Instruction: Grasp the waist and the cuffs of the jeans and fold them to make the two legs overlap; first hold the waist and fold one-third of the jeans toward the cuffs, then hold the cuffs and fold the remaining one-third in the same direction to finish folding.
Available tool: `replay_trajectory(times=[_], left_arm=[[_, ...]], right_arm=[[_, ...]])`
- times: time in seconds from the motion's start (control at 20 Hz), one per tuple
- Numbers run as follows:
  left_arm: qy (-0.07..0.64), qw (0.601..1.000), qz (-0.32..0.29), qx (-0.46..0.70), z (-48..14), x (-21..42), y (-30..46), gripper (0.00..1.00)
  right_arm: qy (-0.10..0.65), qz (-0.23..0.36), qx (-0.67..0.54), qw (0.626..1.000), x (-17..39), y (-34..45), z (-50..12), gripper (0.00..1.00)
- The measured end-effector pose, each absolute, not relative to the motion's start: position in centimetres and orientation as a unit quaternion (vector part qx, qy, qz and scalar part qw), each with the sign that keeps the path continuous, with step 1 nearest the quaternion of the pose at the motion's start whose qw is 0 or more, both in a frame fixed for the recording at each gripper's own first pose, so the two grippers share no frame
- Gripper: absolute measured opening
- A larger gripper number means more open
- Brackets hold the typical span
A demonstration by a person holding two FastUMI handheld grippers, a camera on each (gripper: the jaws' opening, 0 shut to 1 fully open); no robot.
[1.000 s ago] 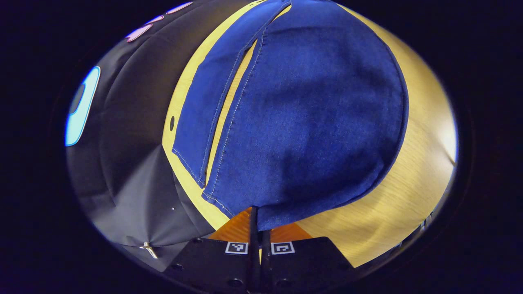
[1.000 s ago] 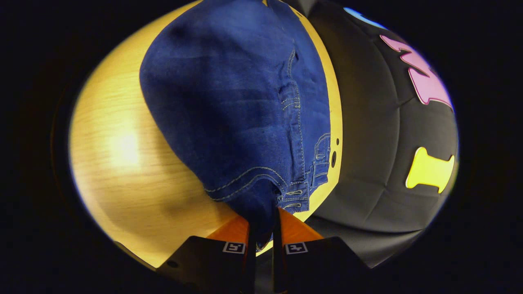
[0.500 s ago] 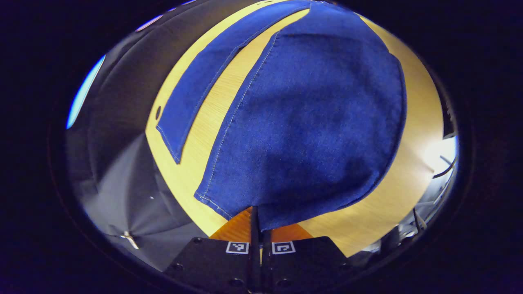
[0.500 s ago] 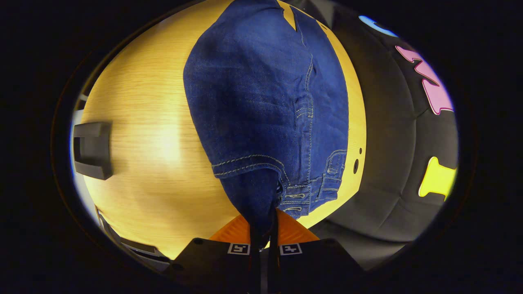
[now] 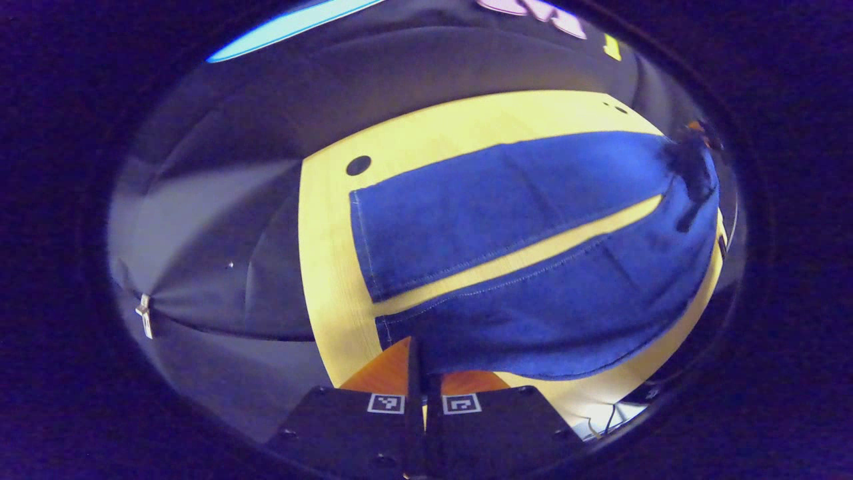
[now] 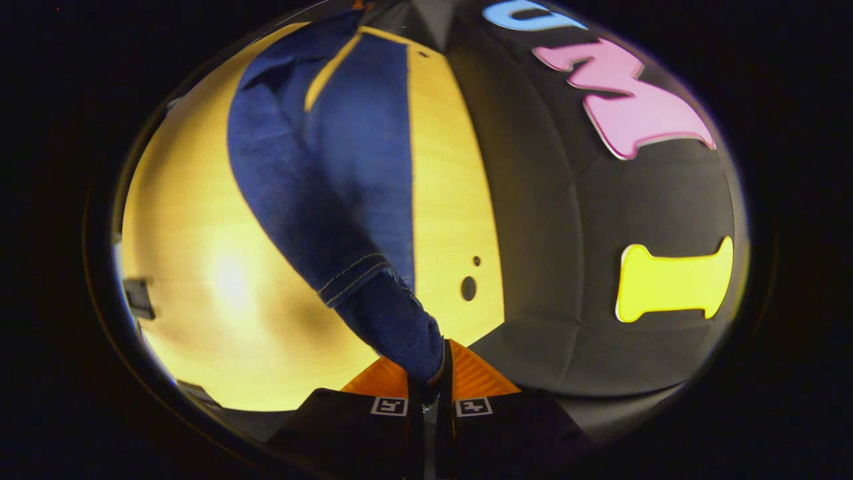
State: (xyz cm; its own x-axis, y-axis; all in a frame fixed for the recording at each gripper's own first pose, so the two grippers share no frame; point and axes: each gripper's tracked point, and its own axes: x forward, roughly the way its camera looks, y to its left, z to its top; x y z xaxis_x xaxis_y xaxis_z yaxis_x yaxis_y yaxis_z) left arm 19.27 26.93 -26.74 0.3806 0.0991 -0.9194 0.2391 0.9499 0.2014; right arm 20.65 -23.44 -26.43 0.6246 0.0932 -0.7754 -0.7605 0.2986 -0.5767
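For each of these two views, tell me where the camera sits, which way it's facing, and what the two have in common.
Left gripper view: rides on the left gripper, looking along its fingers, which pinch the near leg's cuff, across the jeans on the wooden table toward the other gripper at the far end.
Right gripper view: rides on the right gripper, fingers pinching the waist end, looking down the jeans over the table.
Shared: jeans, table and booth wall.

Bare table [image 6: 193, 280] beside the jeans [image 6: 320, 220]; booth wall [image 6: 586, 233] close along the far edge.
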Motion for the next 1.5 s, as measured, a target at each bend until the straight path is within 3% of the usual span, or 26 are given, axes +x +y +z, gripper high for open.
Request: replay_trajectory(times=[0.1,0.2,0.45,0.7,0.75,0.8,1.05,1.35,1.5], left_arm=[[0.546,0.831,-0.017,0.102,-25.6,23.3,26.7,0.06],[0.547,0.835,0.011,0.054,-26.9,27.1,26.2,0.06],[0.539,0.836,0.069,-0.07,-30.6,34.5,25.8,0.06],[0.524,0.838,0.113,-0.099,-33.1,37.1,28.0,0.12],[0.518,0.842,0.115,-0.097,-33.2,37.7,27.9,0.11],[0.51,0.847,0.115,-0.098,-33.2,38.2,27.7,0.17],[0.397,0.91,0.114,-0.039,-26.8,38.9,27.8,0.97],[0.2,0.97,0.133,0.029,-18.4,36.9,25.2,0.97],[0.165,0.979,0.115,0.046,-17.5,35.4,23.8,0.97]], right_arm=[[0.353,0.24,-0.439,0.79,24.0,-23.2,-26.6,0.11],[0.379,0.196,-0.382,0.82,27.5,-23.4,-28.1,0.11],[0.461,0.095,-0.234,0.85,32.3,-24.5,-30.8,0.11],[0.485,0.028,-0.129,0.864,33.9,-23.5,-27.1,0.12],[0.492,0.025,-0.117,0.862,33.8,-23.3,-27.0,0.31],[0.489,0.022,-0.101,0.866,33.9,-22.9,-26.4,0.34],[0.422,-0.019,-0.03,0.906,31.8,-23.5,-21.6,1.0],[0.309,-0.105,0.02,0.945,25.8,-25.7,-16.6,0.98],[0.288,-0.148,0.064,0.944,23.2,-26.0,-17.2,0.97]])
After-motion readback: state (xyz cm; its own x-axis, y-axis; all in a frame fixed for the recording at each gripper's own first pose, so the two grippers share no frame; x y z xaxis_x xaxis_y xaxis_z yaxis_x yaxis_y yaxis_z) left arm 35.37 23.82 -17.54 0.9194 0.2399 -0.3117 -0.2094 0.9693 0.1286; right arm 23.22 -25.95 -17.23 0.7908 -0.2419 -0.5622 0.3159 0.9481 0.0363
